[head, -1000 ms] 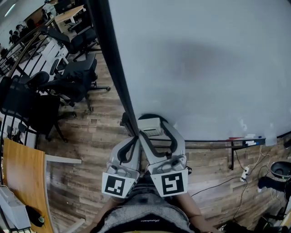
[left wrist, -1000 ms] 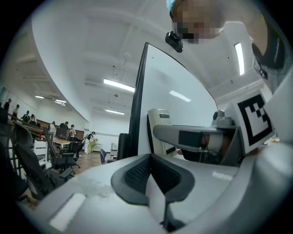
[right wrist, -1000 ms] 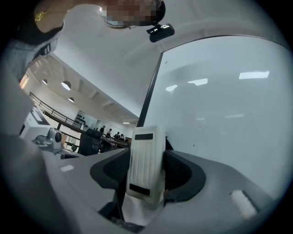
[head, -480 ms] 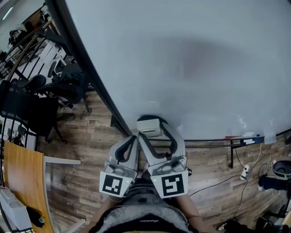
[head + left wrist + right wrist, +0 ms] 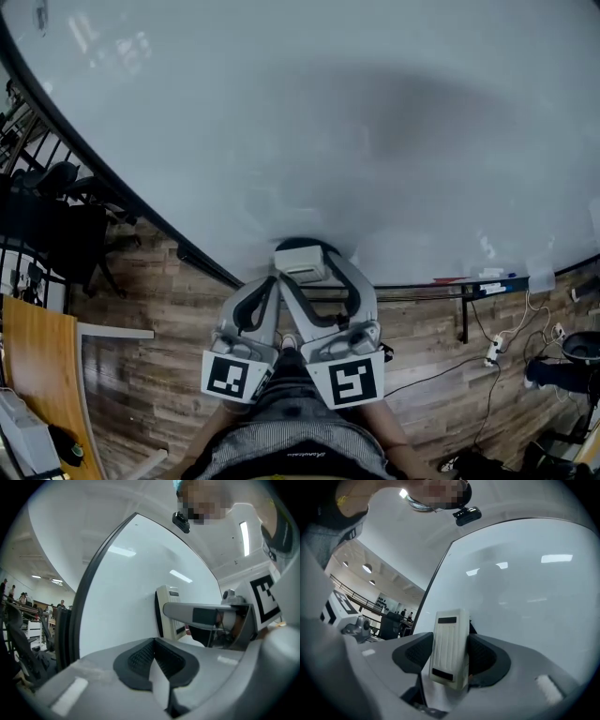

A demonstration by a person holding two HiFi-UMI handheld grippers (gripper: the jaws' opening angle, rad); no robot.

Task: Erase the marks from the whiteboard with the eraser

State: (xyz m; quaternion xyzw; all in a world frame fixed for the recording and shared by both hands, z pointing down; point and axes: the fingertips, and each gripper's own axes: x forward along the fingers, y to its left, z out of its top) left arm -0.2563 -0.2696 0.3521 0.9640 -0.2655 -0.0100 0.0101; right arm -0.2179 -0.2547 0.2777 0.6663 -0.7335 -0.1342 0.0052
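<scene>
Right tongs (image 5: 449, 657) pinch the eraser (image 5: 450, 639), left tongs (image 5: 154, 660) pressed together; we should hold it flat against the whiteboard (image 5: 375, 122).

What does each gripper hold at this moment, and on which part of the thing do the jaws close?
The right gripper holds the white eraser, jaws on its two long sides. The left gripper holds nothing; its jaws are together.

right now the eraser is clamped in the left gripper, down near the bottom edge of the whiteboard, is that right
Not quite: the right gripper is the one shut on the eraser, as the right gripper view shows. The left gripper has its jaws together with nothing between them. The rest holds: in the head view the eraser sits near the bottom edge of the whiteboard.
</scene>
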